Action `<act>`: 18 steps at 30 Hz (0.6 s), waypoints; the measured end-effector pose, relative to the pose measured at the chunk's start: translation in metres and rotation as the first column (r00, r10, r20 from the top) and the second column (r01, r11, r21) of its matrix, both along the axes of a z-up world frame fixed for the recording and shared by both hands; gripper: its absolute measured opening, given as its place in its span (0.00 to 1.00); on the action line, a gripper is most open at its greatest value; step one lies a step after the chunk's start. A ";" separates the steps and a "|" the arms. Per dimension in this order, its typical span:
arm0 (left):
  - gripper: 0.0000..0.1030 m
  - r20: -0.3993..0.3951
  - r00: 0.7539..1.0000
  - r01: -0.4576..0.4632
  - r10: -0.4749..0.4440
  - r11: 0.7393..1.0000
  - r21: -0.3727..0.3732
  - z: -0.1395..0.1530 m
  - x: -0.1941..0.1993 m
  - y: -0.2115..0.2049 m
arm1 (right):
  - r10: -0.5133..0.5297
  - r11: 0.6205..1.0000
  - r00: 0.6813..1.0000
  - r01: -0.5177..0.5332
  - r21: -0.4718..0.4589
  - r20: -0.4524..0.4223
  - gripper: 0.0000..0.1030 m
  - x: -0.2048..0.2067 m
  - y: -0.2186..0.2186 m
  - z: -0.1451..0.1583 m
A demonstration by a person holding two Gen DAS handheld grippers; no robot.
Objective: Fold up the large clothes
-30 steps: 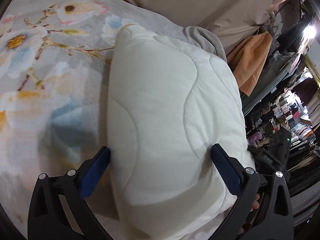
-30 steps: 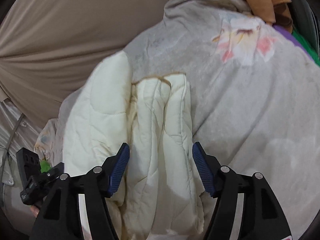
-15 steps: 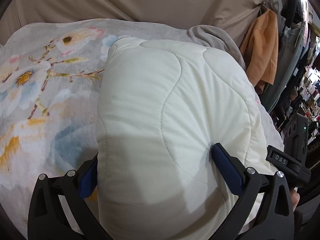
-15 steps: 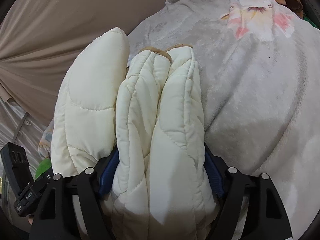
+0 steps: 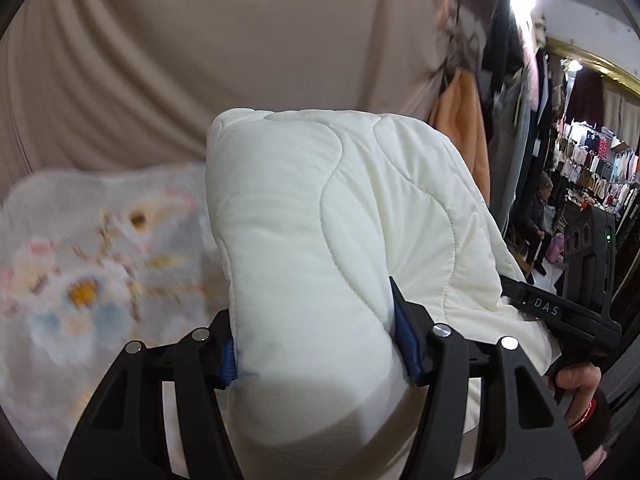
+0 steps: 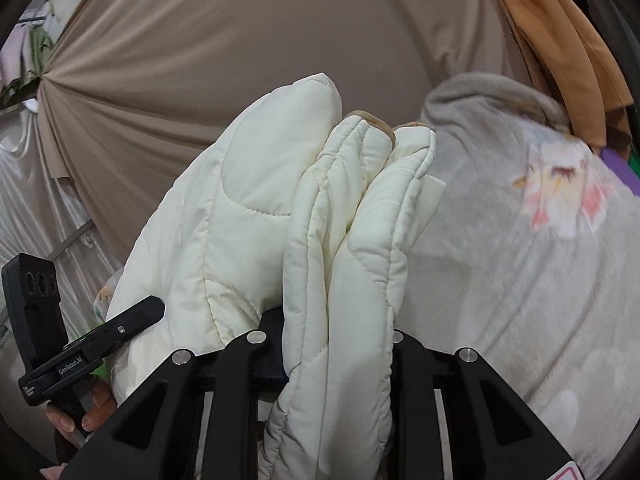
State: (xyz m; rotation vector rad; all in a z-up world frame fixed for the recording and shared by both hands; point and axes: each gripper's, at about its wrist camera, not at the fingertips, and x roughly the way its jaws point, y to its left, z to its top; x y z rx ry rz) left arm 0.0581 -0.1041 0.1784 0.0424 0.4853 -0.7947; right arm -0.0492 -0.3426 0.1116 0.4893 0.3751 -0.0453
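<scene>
Grippers are both closing on the folded cream quilted garment (image 5: 332, 216): left gripper (image 5: 316, 344) squeezes its smooth folded side, right gripper (image 6: 340, 344) pinches the stacked edges (image 6: 372, 184). It hangs lifted above the floral blanket (image 6: 520, 264), near the beige curtain (image 5: 200, 60). Likely a carry step; next calls for setting it down level, still folded

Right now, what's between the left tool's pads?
A thick fold of the cream quilted jacket fills the gap in the left tool as its jaws close; both blue pads press into it. Left wrist view shows it.
</scene>
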 end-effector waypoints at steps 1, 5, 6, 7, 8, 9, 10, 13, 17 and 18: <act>0.57 0.037 0.999 -0.008 0.008 1.000 -0.016 0.012 -0.001 0.010 | 0.014 1.000 0.999 -0.013 -0.024 0.040 0.22 0.003 0.011 0.015; 0.58 0.163 0.984 -0.067 0.077 0.995 -0.071 0.049 0.009 0.059 | 0.084 0.994 0.985 -0.073 -0.078 0.152 0.22 0.026 0.049 0.057; 0.58 0.178 0.979 -0.083 0.096 0.994 -0.077 0.054 0.013 0.069 | 0.103 0.992 0.980 -0.089 -0.089 0.171 0.23 0.034 0.060 0.066; 0.58 0.192 0.975 -0.102 0.116 0.991 -0.082 0.059 0.018 0.080 | 0.122 0.989 0.975 -0.105 -0.100 0.184 0.23 0.044 0.070 0.072; 0.58 0.203 0.969 -0.125 0.140 0.988 -0.085 0.061 0.026 0.090 | 0.143 0.987 0.971 -0.124 -0.106 0.193 0.23 0.058 0.080 0.078; 0.58 0.211 0.964 -0.148 0.163 0.985 -0.085 0.062 0.035 0.101 | 0.164 0.984 0.967 -0.145 -0.105 0.197 0.23 0.072 0.089 0.080; 0.58 0.214 0.961 -0.163 0.177 0.983 -0.083 0.061 0.042 0.109 | 0.183 0.981 0.963 -0.166 -0.100 0.197 0.24 0.088 0.096 0.080; 0.59 0.204 0.950 -0.227 0.235 0.972 -0.062 0.046 0.077 0.129 | 0.231 0.973 0.956 -0.224 -0.064 0.178 0.24 0.140 0.114 0.066; 0.59 0.116 0.949 -0.293 0.292 0.956 -0.008 -0.008 0.148 0.146 | 0.263 0.964 0.962 -0.265 0.010 0.076 0.24 0.225 0.132 0.015; 0.59 0.074 0.950 -0.304 0.303 0.953 0.006 -0.025 0.167 0.148 | 0.267 0.963 0.963 -0.268 0.030 0.035 0.25 0.247 0.136 -0.003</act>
